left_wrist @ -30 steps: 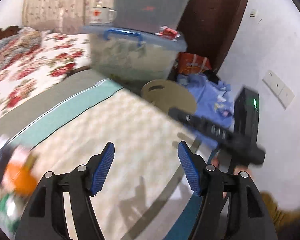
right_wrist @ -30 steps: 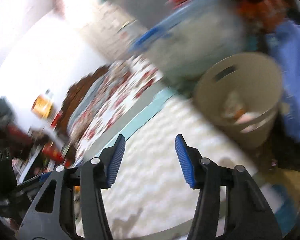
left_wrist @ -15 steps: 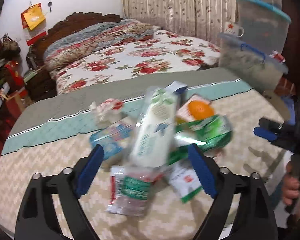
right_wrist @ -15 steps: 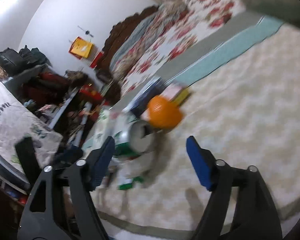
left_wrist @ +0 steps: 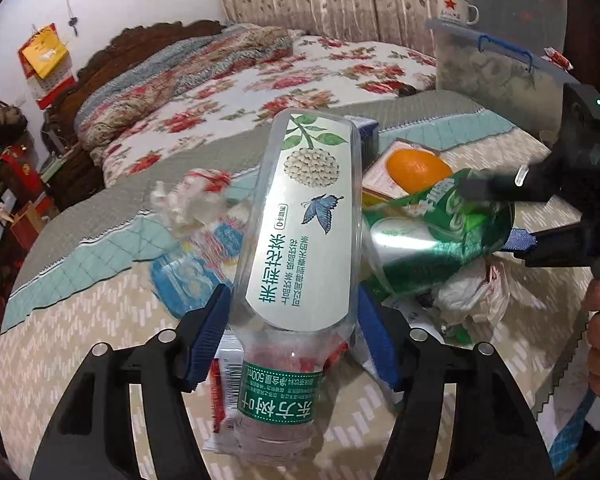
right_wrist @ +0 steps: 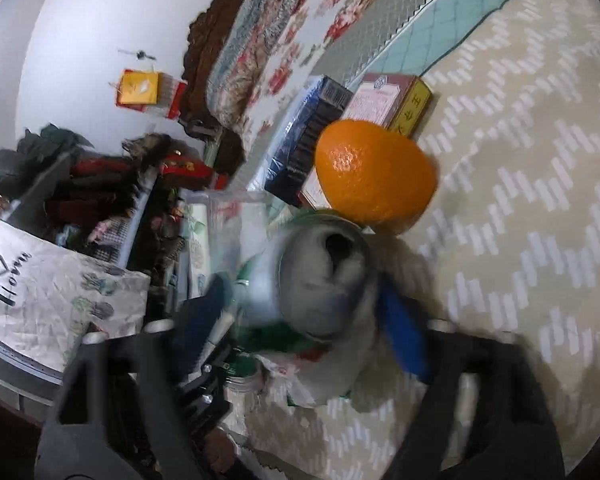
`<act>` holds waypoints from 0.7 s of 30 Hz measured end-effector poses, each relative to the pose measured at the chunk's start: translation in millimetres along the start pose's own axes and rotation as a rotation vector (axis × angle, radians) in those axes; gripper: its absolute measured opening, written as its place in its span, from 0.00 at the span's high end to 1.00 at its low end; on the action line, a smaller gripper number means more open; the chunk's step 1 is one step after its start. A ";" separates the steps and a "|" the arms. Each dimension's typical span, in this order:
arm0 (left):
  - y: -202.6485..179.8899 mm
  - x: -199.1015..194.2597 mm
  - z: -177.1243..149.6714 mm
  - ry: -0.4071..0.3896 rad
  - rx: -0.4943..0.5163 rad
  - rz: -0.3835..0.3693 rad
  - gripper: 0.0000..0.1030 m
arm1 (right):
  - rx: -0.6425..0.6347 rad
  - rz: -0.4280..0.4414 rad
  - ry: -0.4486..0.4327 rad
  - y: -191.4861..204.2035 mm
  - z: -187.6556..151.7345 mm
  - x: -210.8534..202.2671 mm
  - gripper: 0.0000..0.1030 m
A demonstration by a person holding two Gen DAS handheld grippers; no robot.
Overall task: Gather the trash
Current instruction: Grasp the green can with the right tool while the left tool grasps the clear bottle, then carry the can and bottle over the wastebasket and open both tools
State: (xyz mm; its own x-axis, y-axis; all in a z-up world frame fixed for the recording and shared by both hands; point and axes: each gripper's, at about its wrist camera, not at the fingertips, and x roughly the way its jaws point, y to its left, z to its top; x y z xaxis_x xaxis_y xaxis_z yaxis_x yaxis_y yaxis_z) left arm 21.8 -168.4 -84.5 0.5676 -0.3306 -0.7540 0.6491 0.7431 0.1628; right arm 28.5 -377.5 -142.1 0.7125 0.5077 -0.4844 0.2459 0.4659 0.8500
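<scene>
A clear plastic bottle (left_wrist: 300, 232) with a pale green label lies in a trash pile on the table. My left gripper (left_wrist: 294, 332) has its blue pads on both sides of the bottle, touching or nearly so. A green can (left_wrist: 440, 236) lies to its right; its open top (right_wrist: 324, 276) sits between the blurred blue fingers of my right gripper (right_wrist: 304, 320). In the left view the right gripper's fingers (left_wrist: 520, 240) bracket the can's end. An orange (right_wrist: 374, 178) rests behind the can, also seen in the left wrist view (left_wrist: 418, 166).
Crumpled tissue (left_wrist: 188, 200), a blue wrapper (left_wrist: 188, 276), a white plastic bag (left_wrist: 472, 288), a dark blue box (right_wrist: 308, 132) and a red-yellow box (right_wrist: 388, 100) lie on the patterned tablecloth (right_wrist: 532, 200). A floral bed (left_wrist: 260, 80) and stacked storage bins (left_wrist: 496, 68) stand behind.
Both grippers swung from the bin side toward the trash pile and closed in. The left now straddles the bottle, the right the green can; both jaws have narrowed.
</scene>
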 end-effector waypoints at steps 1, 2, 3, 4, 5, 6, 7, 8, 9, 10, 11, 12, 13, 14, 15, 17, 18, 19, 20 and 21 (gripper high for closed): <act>2.6 -2.0 -0.5 0.001 -0.007 -0.014 0.42 | -0.006 0.005 0.004 2.0 -0.8 0.5 0.35; 5.2 -4.3 -0.9 -0.001 -0.018 -0.021 0.42 | -0.009 0.008 -0.001 2.1 -3.0 -2.8 0.36; 7.9 -7.3 -1.0 -0.005 -0.027 -0.023 0.42 | -0.015 0.008 -0.009 2.0 -4.6 -6.6 0.36; 12.1 -13.7 -2.1 -0.019 -0.042 -0.025 0.42 | -0.024 0.012 -0.021 2.0 -6.9 -12.2 0.36; 14.3 -18.5 -2.8 -0.028 -0.051 -0.028 0.42 | -0.031 0.022 -0.042 0.8 -8.0 -22.4 0.36; 17.3 -23.4 -3.0 -0.038 -0.064 -0.036 0.42 | -0.035 0.034 -0.062 -0.6 -9.5 -32.1 0.36; 21.9 -31.0 -2.8 -0.051 -0.087 -0.058 0.42 | -0.037 0.045 -0.086 -3.2 -10.5 -43.5 0.36; 24.0 -35.1 -2.8 -0.057 -0.099 -0.071 0.42 | -0.034 0.050 -0.105 -7.1 -10.8 -53.9 0.36; 26.3 -39.8 -1.8 -0.066 -0.111 -0.088 0.42 | -0.029 0.057 -0.124 -10.4 -11.7 -63.7 0.36; 27.8 -48.1 -0.1 -0.087 -0.126 -0.113 0.42 | -0.014 0.073 -0.150 -17.1 -12.6 -77.9 0.36; 28.2 -52.7 1.7 -0.100 -0.133 -0.125 0.42 | -0.002 0.082 -0.171 -21.6 -13.4 -87.5 0.36; 28.2 -58.4 3.4 -0.118 -0.141 -0.142 0.42 | 0.014 0.087 -0.199 -29.2 -14.6 -100.0 0.36; 27.2 -65.0 6.4 -0.139 -0.150 -0.169 0.42 | 0.031 0.085 -0.231 -38.1 -16.3 -113.4 0.36; 24.9 -69.7 9.7 -0.152 -0.154 -0.198 0.42 | 0.045 0.082 -0.254 -44.5 -17.3 -122.3 0.36; 21.5 -72.9 12.4 -0.158 -0.153 -0.226 0.42 | 0.062 0.077 -0.280 -52.9 -17.7 -133.2 0.36; 7.1 -76.2 20.1 -0.155 -0.140 -0.308 0.42 | 0.097 0.058 -0.335 -69.9 -19.1 -154.7 0.36; 0.1 -75.1 24.4 -0.146 -0.134 -0.346 0.42 | 0.108 0.040 -0.365 -77.6 -20.3 -165.6 0.36; -13.8 -72.0 30.1 -0.125 -0.120 -0.404 0.42 | 0.112 0.024 -0.384 -82.3 -21.1 -173.2 0.36; -21.7 -69.6 33.4 -0.113 -0.111 -0.431 0.42 | 0.117 -0.005 -0.413 -90.1 -23.3 -184.9 0.36; -37.0 -65.9 39.0 -0.092 -0.095 -0.476 0.42 | 0.121 -0.024 -0.436 -95.4 -24.8 -194.1 0.36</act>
State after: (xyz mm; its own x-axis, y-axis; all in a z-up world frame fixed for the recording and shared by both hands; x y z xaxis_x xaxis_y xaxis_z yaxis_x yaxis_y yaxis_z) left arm -19.8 -196.8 -16.0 0.2646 -0.6930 -0.6706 0.8007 0.5455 -0.2477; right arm -149.6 -502.5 -134.3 0.9096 0.1330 -0.3936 0.3221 0.3727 0.8703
